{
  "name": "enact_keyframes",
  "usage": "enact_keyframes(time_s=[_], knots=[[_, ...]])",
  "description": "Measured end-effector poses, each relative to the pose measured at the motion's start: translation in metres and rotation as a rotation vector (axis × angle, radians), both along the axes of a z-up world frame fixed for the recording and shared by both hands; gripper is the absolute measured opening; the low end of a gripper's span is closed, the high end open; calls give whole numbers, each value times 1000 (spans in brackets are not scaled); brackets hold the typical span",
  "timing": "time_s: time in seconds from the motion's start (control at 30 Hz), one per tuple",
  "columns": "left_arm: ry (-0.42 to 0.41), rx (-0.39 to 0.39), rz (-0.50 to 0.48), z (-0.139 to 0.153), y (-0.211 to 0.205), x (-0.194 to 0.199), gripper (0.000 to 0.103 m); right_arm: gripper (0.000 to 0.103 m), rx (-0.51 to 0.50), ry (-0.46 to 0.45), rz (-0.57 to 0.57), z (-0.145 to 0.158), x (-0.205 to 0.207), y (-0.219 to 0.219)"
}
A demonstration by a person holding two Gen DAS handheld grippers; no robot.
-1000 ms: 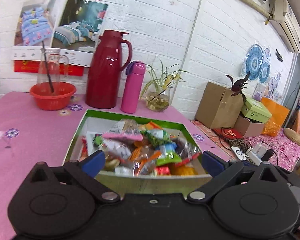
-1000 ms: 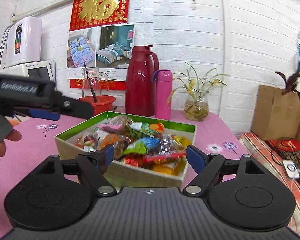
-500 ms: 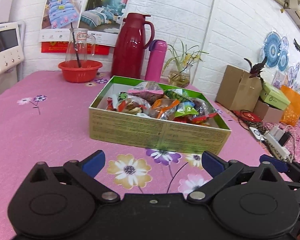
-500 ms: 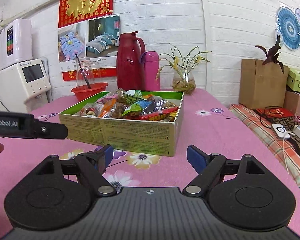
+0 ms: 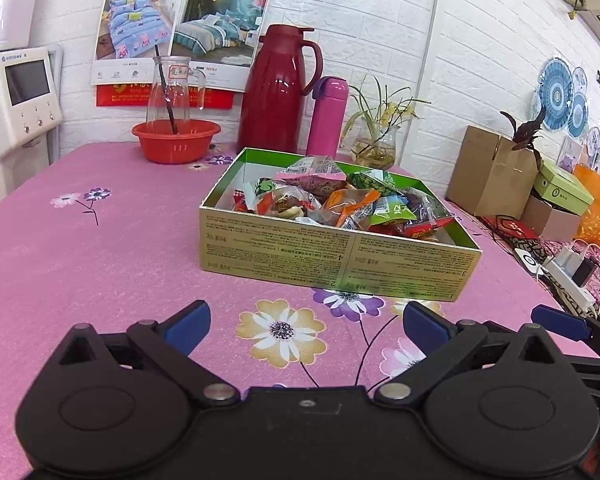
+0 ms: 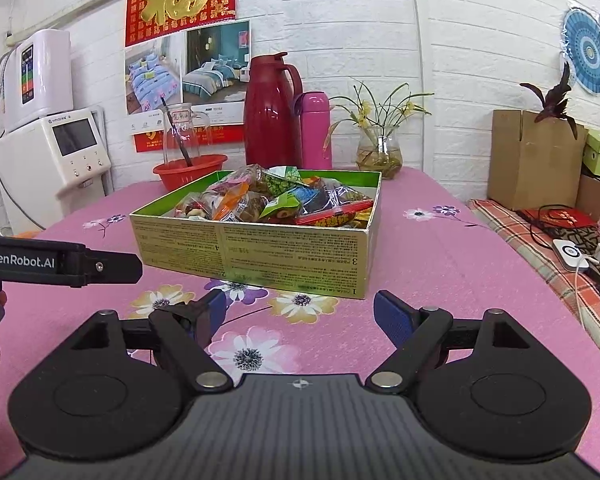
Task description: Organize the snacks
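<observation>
- The snack box (image 5: 340,256) sits in the middle of both views on the pink flowered tablecloth (image 5: 80,272), its green-lined inside heaped with wrapped snacks (image 5: 340,204); the heap rises above the rim at the centre.
- No loose packets show on the cloth in either view, so the gathering looks done or nearly so; whether sorting inside the box is meant, I cannot tell.
- The left gripper (image 5: 306,322) at the bottom of its frame has its 2 blue pads spread wide and holds nothing.
- The right gripper (image 6: 300,314) is likewise wide apart and empty, low in its own frame, with the box's printed front wall just beyond it.
- Open room: bare cloth fills the lower half of both frames and the left side of the left view.
- Crowded edge: behind the box, in the upper centre, stand a red basin (image 5: 176,140), a red thermos jug (image 5: 278,92), a pink flask (image 5: 327,116) and a glass vase (image 5: 376,146).
- The table edge falls away at the right, toward the cables.
</observation>
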State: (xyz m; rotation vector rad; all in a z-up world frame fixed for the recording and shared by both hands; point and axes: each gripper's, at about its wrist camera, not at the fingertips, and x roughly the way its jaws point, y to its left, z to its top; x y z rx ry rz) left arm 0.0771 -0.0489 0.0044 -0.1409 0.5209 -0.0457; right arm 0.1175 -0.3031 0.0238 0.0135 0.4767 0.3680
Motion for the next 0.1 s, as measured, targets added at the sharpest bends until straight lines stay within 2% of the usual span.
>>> enact_keyframes(time_s=[0.1], knots=[[-3,4,4,1,0,-2,103,103,0,-1,1,1,1,0]])
